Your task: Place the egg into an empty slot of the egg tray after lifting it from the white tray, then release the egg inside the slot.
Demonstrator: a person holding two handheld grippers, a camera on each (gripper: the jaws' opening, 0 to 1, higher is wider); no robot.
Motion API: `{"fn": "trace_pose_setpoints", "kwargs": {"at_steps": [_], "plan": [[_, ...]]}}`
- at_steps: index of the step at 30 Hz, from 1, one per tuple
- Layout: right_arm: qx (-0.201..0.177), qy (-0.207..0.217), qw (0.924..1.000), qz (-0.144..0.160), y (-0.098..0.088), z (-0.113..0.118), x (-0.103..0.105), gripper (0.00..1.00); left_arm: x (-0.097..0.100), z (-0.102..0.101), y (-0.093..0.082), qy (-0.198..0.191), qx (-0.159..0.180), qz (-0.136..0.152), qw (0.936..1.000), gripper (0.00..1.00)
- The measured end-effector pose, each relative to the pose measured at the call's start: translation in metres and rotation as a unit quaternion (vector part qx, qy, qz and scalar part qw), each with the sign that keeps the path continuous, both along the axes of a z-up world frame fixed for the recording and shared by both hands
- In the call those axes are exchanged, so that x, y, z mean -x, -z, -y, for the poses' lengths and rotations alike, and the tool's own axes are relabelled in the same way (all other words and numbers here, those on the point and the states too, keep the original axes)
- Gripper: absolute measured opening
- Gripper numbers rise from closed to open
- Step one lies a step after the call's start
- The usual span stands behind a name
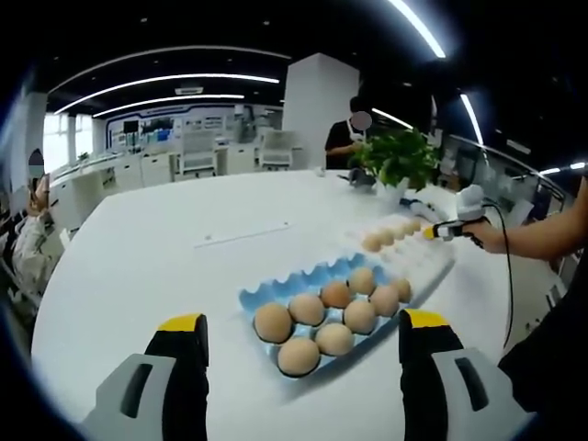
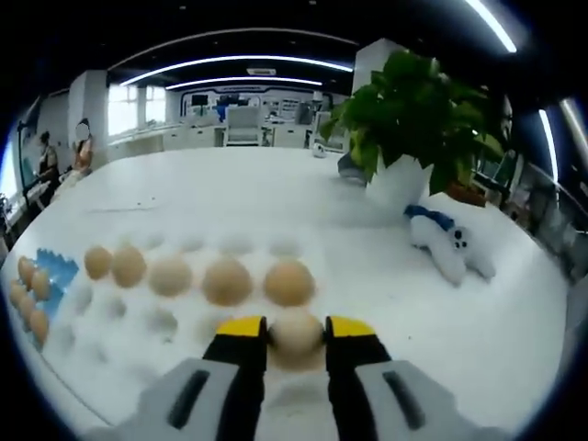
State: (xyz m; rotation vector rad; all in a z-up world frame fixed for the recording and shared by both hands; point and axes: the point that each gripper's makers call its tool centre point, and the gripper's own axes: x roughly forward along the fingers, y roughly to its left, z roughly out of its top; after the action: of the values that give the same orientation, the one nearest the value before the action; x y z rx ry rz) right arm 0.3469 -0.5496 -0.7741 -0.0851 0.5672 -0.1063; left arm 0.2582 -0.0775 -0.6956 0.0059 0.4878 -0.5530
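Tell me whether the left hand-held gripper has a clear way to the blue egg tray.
Probably yes. The left hand-held gripper is open and faces the blue egg tray over bare table; nothing lies between.

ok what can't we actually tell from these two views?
- Right gripper view: whether the egg is lifted off the white tray; the right gripper hides its underside.
- Left gripper view: free slots in the blue egg tray; its eggs cover the near part.
- Left gripper view: right gripper jaws too small.
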Motion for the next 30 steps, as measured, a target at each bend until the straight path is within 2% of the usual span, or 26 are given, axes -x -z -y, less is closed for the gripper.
{"fn": "trace_pose_setpoints", "kwargs": {"at_steps": [6,13,17,19,23,25,30], "plan": [[-0.002,0.004,1.0000,0.005,-0.006,-0.001,0.002,0.23,0.001,-0.001,-0.001,0.000,0.000,0.001,1.0000,0.85],[-0.014,-0.002,0.9991,0.040,-0.033,-0.010,0.003,0.23,0.001,-0.006,0.002,-0.007,0.001,-0.001,1.0000,0.86],[-0.030,-0.020,0.9979,0.053,-0.045,-0.031,0.004,0.23,0.001,-0.004,0.002,-0.005,0.001,0.000,1.0000,0.86],[-0.051,-0.032,0.9959,0.067,-0.052,-0.047,0.003,0.23,0.001,-0.003,0.001,-0.003,0.003,0.001,1.0000,0.86],[-0.068,-0.076,0.9921,0.073,-0.061,-0.083,0.004,0.23,0.002,-0.002,0.003,0.000,0.002,-0.001,1.0000,0.86],[-0.087,-0.105,0.9877,0.076,-0.065,-0.109,0.005,0.23,0.002,-0.002,0.003,-0.001,0.003,-0.002,1.0000,0.86],[-0.117,-0.145,0.9795,0.076,-0.067,-0.150,0.005,0.23,0.003,-0.001,0.003,0.001,0.005,-0.001,1.0000,0.86]]}}
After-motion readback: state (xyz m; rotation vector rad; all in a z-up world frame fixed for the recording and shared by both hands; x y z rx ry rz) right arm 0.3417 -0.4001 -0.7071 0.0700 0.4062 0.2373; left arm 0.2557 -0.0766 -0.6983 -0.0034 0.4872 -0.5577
